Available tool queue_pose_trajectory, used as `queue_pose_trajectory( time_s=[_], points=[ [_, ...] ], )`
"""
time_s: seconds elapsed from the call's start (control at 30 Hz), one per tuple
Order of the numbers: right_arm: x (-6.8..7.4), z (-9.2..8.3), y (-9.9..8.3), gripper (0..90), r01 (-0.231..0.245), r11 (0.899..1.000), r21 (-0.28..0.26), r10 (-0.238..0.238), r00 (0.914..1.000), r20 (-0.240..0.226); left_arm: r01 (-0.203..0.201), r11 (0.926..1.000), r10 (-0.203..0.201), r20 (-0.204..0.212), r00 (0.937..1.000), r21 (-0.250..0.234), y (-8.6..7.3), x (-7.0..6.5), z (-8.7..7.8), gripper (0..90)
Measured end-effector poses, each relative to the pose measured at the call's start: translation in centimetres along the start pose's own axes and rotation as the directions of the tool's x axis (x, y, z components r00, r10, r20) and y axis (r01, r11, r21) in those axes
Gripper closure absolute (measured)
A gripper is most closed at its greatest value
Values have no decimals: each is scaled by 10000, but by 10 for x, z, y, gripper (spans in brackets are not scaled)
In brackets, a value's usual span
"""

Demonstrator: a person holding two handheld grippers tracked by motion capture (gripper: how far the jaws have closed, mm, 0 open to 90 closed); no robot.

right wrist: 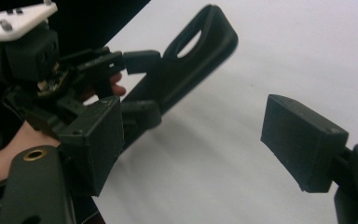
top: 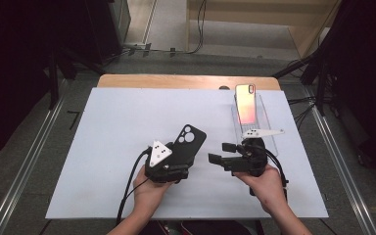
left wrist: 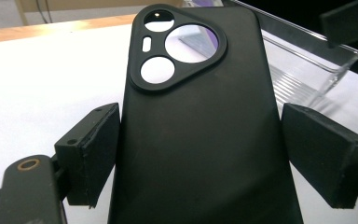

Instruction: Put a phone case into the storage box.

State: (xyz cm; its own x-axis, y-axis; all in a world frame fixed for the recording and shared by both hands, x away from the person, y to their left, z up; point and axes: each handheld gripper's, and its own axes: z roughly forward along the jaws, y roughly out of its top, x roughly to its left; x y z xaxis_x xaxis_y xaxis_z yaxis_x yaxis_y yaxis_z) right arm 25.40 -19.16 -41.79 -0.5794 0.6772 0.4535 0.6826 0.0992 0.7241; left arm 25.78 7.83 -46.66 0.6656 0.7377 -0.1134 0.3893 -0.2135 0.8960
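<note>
We hold a black phone case (top: 188,144) in the left gripper (top: 176,159) just right of the white mat's (top: 107,147) centre, with bare mat running wide toward nine o'clock and six o'clock. At two o'clock a phone (top: 245,103) leans in a clear stand (top: 269,122) near the mat's far edge. In the left gripper view the case (left wrist: 200,130) sits between both pads, clamped at its sides, camera cutout at twelve o'clock. Our right gripper (top: 220,152) stands open and empty just beside it, pointing toward nine o'clock. The right gripper view catches the case (right wrist: 186,70) edge-on, lifted off the mat.
</note>
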Motion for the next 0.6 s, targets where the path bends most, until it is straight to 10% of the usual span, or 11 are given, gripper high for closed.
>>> queue_pose_trajectory(
  time_s=[0.6],
  points=[
    [-1,21,16,198,-593,9982,-54,593,9982,-4,652,9941,-651,32,9979,-865,-14,-13,0,148]
  ],
)
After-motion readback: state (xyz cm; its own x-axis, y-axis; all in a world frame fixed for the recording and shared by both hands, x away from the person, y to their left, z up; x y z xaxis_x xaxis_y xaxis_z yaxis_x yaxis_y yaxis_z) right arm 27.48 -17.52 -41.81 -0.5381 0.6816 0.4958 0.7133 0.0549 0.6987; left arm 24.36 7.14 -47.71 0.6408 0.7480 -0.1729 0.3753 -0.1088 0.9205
